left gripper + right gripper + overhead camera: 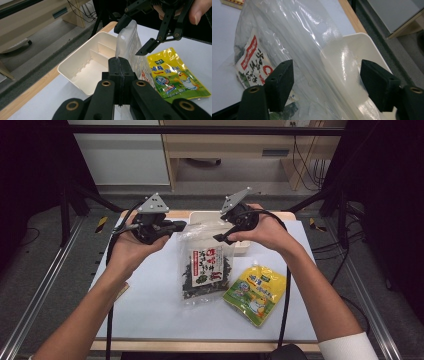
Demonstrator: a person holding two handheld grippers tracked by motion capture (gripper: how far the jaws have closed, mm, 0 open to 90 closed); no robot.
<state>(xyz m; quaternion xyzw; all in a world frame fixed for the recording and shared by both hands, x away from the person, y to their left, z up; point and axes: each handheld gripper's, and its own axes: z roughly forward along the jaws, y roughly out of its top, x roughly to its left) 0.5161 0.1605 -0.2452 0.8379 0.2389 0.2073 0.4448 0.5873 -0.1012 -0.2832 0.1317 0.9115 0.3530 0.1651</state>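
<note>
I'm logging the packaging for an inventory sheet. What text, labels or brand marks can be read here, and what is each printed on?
Clear seaweed bag: a white label with large red and black East Asian characters, too blurred to quote.
Yellow pouch: blue characters above a cartoon chicken and a small green logo at the top, all too small to read.
White divided tray: no print visible.
No numbers can be read.

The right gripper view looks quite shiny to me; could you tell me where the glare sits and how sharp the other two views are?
Right gripper view: white glare streaks run across the clear seaweed bag, veiling the white tray behind it. Left gripper view: the left tool up close is slightly soft; the yellow pouch reads clearly. High view: the table is evenly lit, the surroundings dark.
</note>
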